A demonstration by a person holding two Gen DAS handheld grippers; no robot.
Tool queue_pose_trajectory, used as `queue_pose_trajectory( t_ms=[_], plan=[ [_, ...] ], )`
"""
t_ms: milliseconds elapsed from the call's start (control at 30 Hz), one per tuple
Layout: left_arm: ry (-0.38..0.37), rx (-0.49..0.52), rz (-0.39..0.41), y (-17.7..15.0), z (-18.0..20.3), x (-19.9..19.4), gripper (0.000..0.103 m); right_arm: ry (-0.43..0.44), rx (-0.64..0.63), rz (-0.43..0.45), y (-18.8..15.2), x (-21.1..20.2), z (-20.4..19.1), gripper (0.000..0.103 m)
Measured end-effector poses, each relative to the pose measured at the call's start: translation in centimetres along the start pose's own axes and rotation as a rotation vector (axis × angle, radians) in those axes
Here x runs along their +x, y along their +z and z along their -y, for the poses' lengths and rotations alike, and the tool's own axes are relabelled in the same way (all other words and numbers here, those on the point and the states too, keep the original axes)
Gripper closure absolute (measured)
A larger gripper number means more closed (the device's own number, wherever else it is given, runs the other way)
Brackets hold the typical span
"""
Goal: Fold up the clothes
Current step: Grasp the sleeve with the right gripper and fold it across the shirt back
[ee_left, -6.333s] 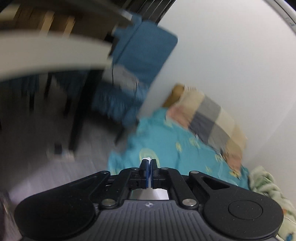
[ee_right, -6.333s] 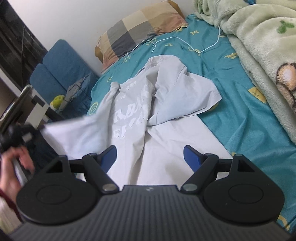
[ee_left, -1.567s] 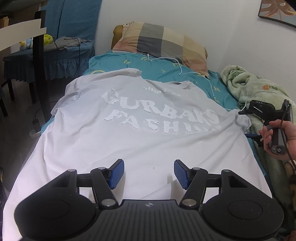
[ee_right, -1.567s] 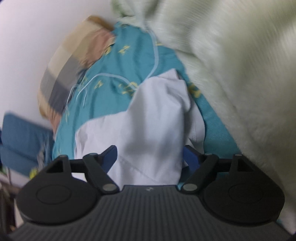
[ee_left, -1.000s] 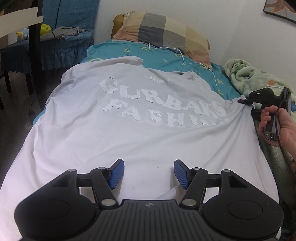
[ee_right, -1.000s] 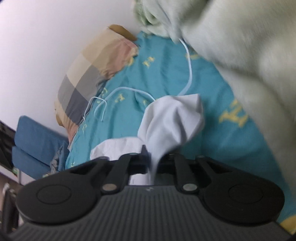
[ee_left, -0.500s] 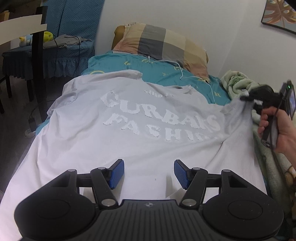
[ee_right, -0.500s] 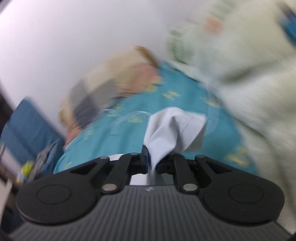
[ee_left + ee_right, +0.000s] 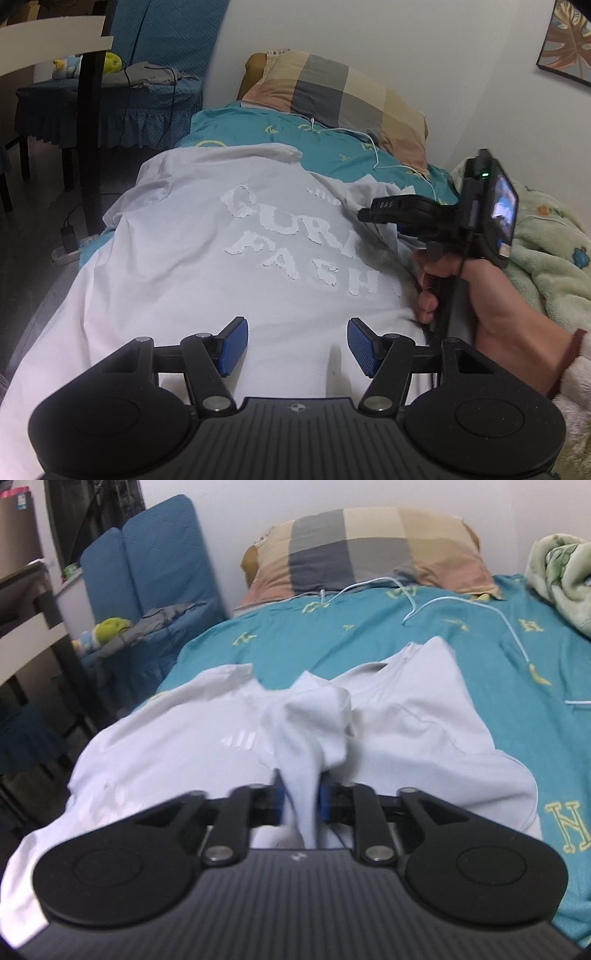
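Note:
A pale grey T-shirt with white raised lettering lies front up on the teal bed sheet. My left gripper hovers open just above the shirt's lower part, with nothing between its blue pads. In the left wrist view a hand holds my right gripper over the right half of the chest print. That right gripper is shut on the bunched right sleeve, which is lifted and drawn in over the shirt's body. The lettering's right end is hidden behind the hand.
A checked pillow lies at the bed's head, with a white cable trailing across the sheet. A green fleece blanket is heaped along the right. Left of the bed stand a blue covered chair, a dark desk leg and a power strip.
My right gripper, shut on the sleeve since a second ago, has carried it from the shirt's right edge leftward over the chest. The left gripper stays open over the hem.

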State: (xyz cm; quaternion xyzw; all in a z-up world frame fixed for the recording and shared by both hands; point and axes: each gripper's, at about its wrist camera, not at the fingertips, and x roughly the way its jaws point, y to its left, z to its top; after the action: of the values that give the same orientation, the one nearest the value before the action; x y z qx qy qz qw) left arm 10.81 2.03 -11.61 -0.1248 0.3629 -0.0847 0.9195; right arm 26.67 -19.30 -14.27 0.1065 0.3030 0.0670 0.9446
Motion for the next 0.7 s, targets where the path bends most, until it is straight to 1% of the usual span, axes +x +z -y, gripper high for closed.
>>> queue_pose_trajectory(
  t_ms=[33,67,100,267,400,433,500,567,700],
  plan=[
    [-0.002,0.001,0.001,0.0,0.0,0.0,0.041,0.011,0.0,-0.001,0.1,-0.6,-0.1,0.047],
    [-0.005,0.003,0.003,0.0,0.1,0.0,0.041,0.018,-0.001,0.0,0.3,-1.3,-0.2,0.034],
    [-0.009,0.006,0.006,0.1,0.1,0.0,0.041,0.014,-0.009,0.01,0.3,-2.3,-0.4,0.033],
    [-0.028,0.018,0.015,-0.1,0.5,-0.8,0.041,-0.001,-0.056,0.024,0.8,-9.4,-1.5,0.034],
    [-0.054,0.021,0.016,-0.4,0.7,-1.5,0.041,-0.039,-0.004,-0.001,0.3,-16.0,-2.4,0.034],
    [-0.057,0.023,0.015,-0.4,0.7,-1.6,0.041,-0.037,0.018,-0.003,0.0,-17.6,-2.6,0.034],
    [-0.064,0.025,0.015,-0.5,0.7,-1.9,0.041,-0.037,0.054,-0.011,-0.9,-20.6,-3.0,0.034],
    [-0.071,0.025,0.015,-0.6,0.9,-2.1,0.041,-0.055,0.09,-0.034,-2.1,-23.0,-3.3,0.034],
    [-0.078,0.031,0.006,-1.2,1.4,-2.4,0.041,-0.059,0.157,-0.034,-5.2,-26.5,-2.9,0.034]
  ],
)
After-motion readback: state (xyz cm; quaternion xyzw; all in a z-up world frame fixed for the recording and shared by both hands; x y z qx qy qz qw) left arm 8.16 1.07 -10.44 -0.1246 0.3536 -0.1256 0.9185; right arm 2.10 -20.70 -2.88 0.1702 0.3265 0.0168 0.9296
